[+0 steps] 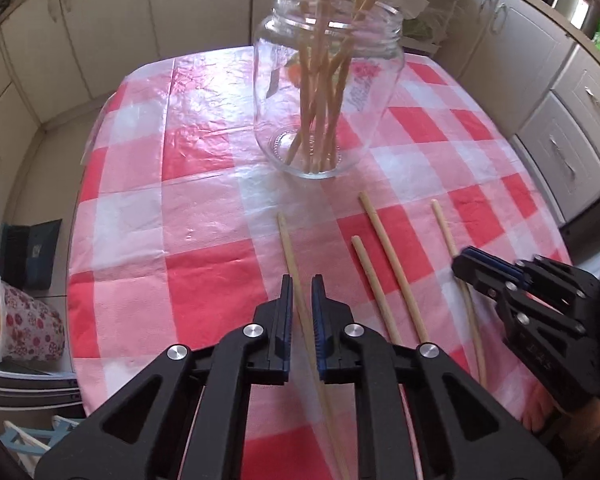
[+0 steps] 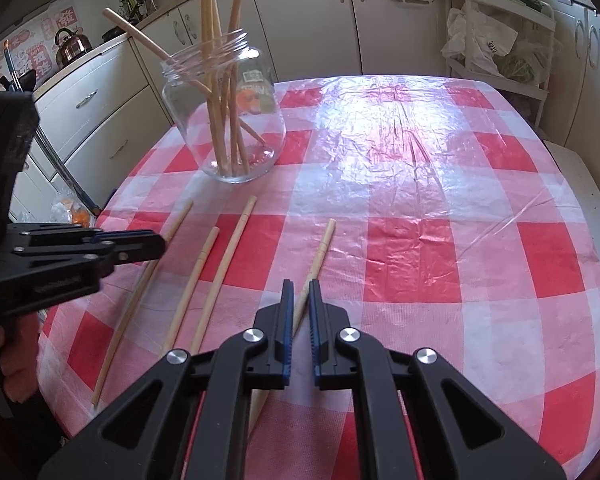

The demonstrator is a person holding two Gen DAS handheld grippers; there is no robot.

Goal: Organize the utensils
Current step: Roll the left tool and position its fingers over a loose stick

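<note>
A clear glass jar [image 1: 326, 92] holding several wooden chopsticks stands on the red-and-white checked table; it also shows in the right wrist view [image 2: 224, 120]. Several loose chopsticks lie in front of it. My left gripper [image 1: 302, 284] straddles the leftmost chopstick [image 1: 290, 256], jaws narrowly apart around it. My right gripper [image 2: 298, 290] straddles the rightmost chopstick [image 2: 322, 250] the same way. The right gripper also shows in the left wrist view [image 1: 466, 262], over the rightmost stick. The left gripper shows in the right wrist view [image 2: 156, 244], over the leftmost stick [image 2: 140, 296].
Two more chopsticks [image 1: 392, 264] lie between the grippers, also in the right wrist view [image 2: 220, 276]. Cream cabinets [image 2: 92, 112] surround the table. A white rack with bags [image 2: 496, 40] stands at the back right. A kettle [image 2: 70, 46] sits on the counter.
</note>
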